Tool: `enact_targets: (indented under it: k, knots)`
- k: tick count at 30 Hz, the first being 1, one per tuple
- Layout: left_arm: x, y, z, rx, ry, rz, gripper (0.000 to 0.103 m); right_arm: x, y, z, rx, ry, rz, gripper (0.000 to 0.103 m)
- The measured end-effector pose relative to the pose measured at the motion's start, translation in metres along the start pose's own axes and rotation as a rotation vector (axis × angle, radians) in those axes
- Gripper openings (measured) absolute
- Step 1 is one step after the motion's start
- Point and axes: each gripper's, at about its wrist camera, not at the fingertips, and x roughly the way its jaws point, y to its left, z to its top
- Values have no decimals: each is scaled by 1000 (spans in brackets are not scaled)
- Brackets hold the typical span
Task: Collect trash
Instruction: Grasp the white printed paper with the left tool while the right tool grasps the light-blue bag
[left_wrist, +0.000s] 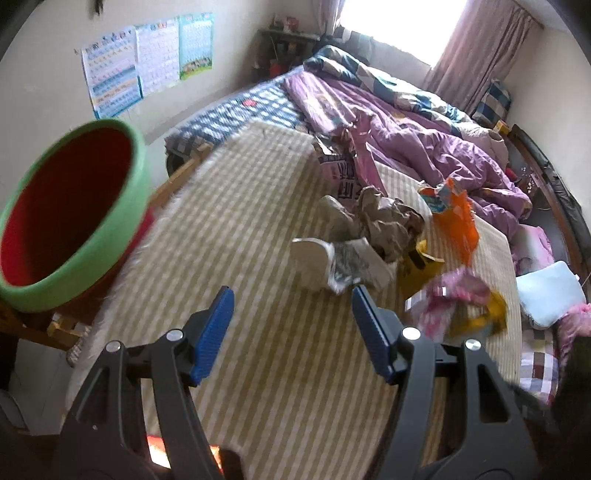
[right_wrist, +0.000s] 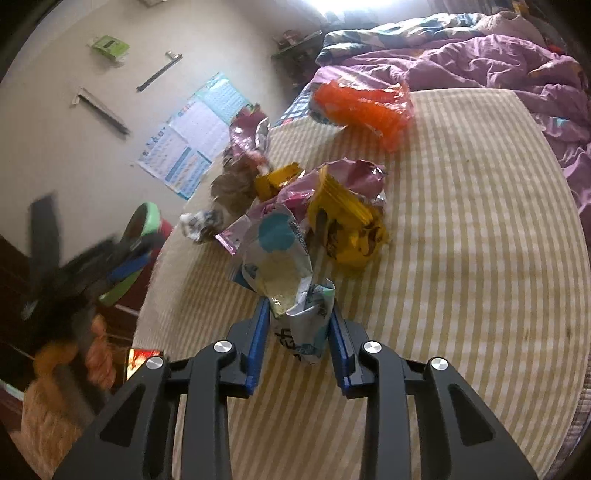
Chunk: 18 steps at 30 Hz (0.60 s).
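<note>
On the striped mat (right_wrist: 461, 258) covering the bed, trash sits in a loose pile mid-mat. Right gripper (right_wrist: 298, 314) is pinched narrow on a crumpled white-and-blue wrapper (right_wrist: 284, 273) at the near edge of the pile; yellow bag (right_wrist: 347, 229) and orange bag (right_wrist: 365, 107) lie farther off. Left gripper (left_wrist: 291, 306) hangs wide, nothing between the pads, just short of a crushed white wrapper (left_wrist: 332, 266). Green-rimmed red bin (left_wrist: 70, 214) stands off the mat's left edge.

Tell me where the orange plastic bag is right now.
In the right wrist view the orange plastic bag lies at the far edge of the striped mat, beyond the yellow wrapper and beside the purple quilt.
</note>
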Motion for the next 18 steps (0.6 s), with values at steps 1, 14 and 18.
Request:
enact_targets:
  k: [1, 14, 18]
  knots:
    - [8, -2, 4, -2, 11, -1, 63, -2, 3, -2, -8, -1, 2, 30]
    - [55, -12, 18, 22, 93, 35, 69, -22, 14, -7, -41, -27, 53, 30]
    - [55, -12, 17, 32, 100, 26, 36, -19, 13, -9, -33, -12, 60, 30]
